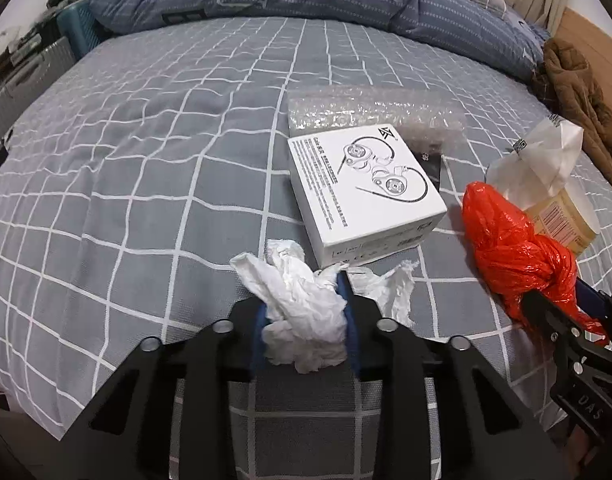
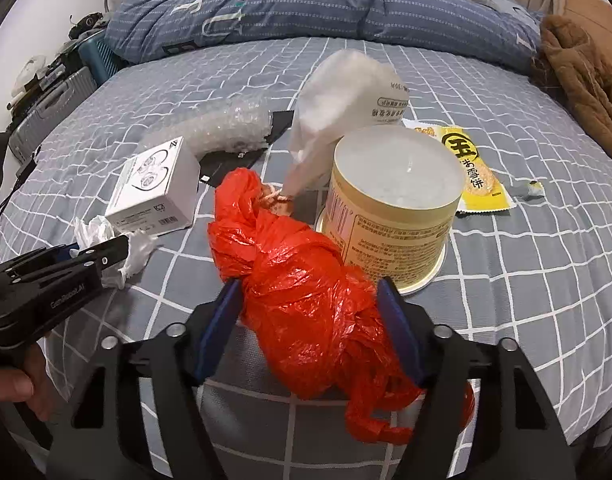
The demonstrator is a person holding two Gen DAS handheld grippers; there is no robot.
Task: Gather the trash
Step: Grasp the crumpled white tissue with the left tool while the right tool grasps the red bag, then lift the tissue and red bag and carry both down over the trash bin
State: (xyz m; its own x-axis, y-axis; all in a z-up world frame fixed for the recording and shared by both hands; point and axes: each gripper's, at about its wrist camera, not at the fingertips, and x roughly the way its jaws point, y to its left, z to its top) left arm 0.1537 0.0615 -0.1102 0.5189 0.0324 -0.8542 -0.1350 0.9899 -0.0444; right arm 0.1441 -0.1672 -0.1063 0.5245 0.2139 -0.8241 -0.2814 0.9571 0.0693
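Observation:
My left gripper (image 1: 304, 300) is shut on a crumpled white tissue (image 1: 302, 304) low over the bed; it also shows in the right wrist view (image 2: 106, 254). My right gripper (image 2: 310, 292) is closed around a knotted orange plastic bag (image 2: 306, 296), which rests on the bed; the bag also shows in the left wrist view (image 1: 510, 248). Other trash on the bed: a white earphone box (image 1: 362, 192), bubble wrap (image 1: 370, 112), a yellow tub (image 2: 390, 208), a white plastic bag (image 2: 342, 104) and a yellow snack wrapper (image 2: 474, 172).
The bed (image 1: 126, 160) has a grey checked sheet. A blue quilt (image 2: 306, 4) lies along the back. A brown coat (image 2: 586, 80) is at the right edge. A suitcase (image 2: 50, 108) and clutter stand off the bed's left side.

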